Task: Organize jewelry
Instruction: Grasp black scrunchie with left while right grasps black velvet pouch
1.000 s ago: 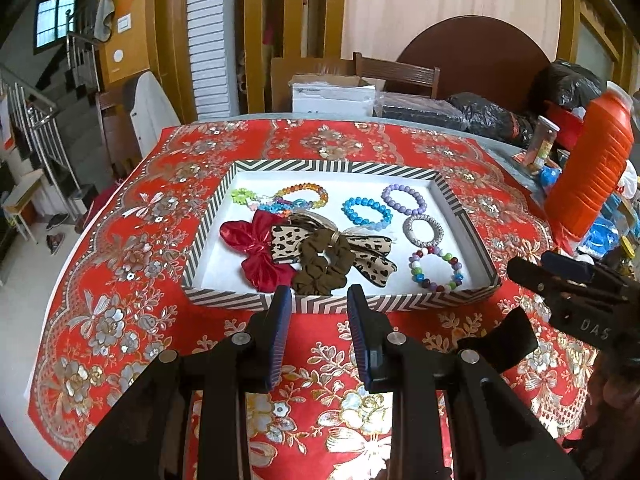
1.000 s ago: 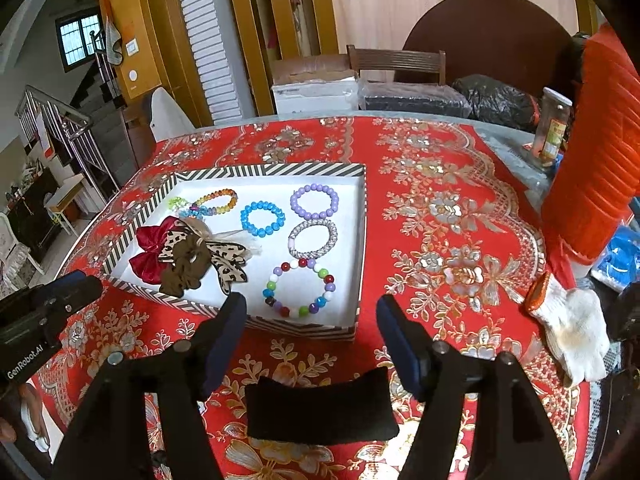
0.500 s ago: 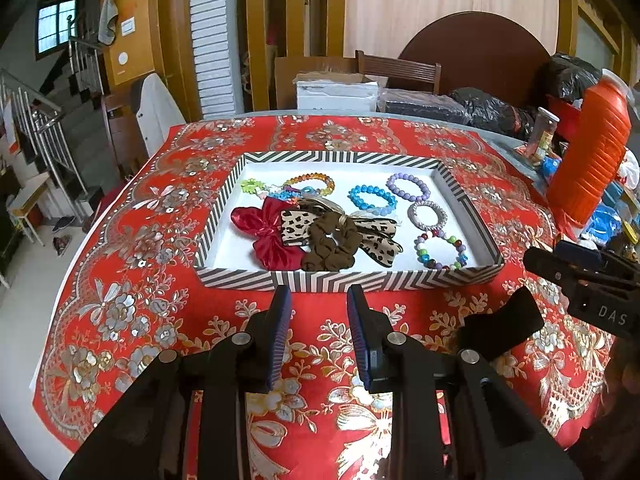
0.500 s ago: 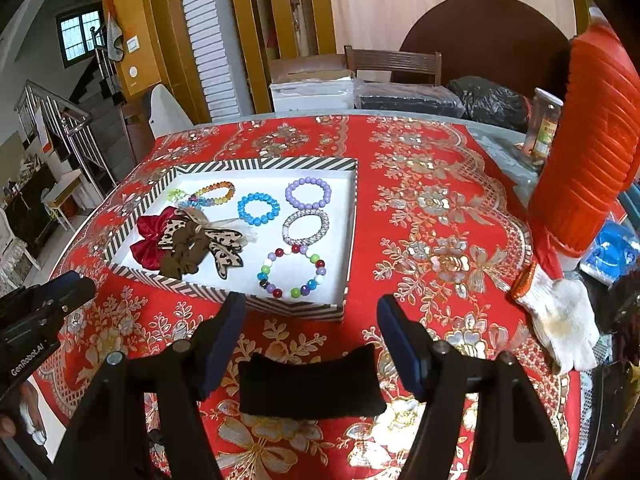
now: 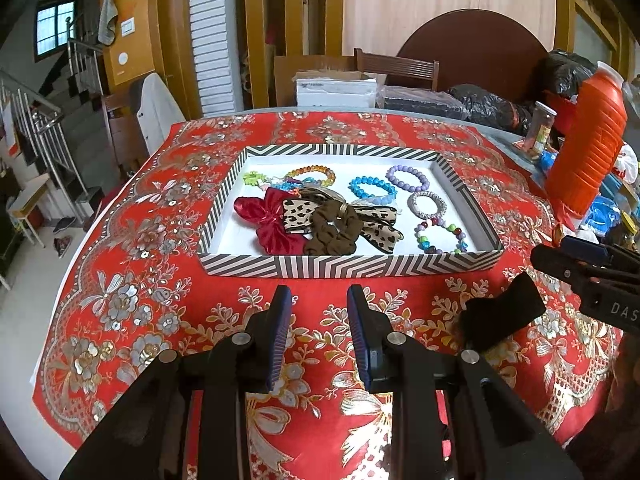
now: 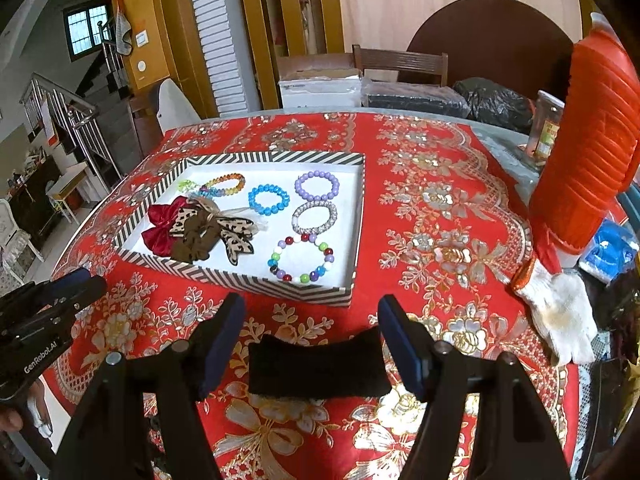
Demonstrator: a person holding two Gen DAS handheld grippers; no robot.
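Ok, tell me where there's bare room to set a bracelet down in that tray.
Inside the striped tray, bare white floor lies along the near-left wall in front of the red bow, and between the multicolour bead bracelet and the right wall. The far-left corner is crowded: bracelets overlap there, and bows pile up mid-left.

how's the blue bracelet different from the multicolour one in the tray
The blue bracelet is one colour with small beads; the multicolour bracelet mixes colours, with larger beads in a wider ring. The blue one lies mid-tray, the multicolour by the near wall. Both lie flat.
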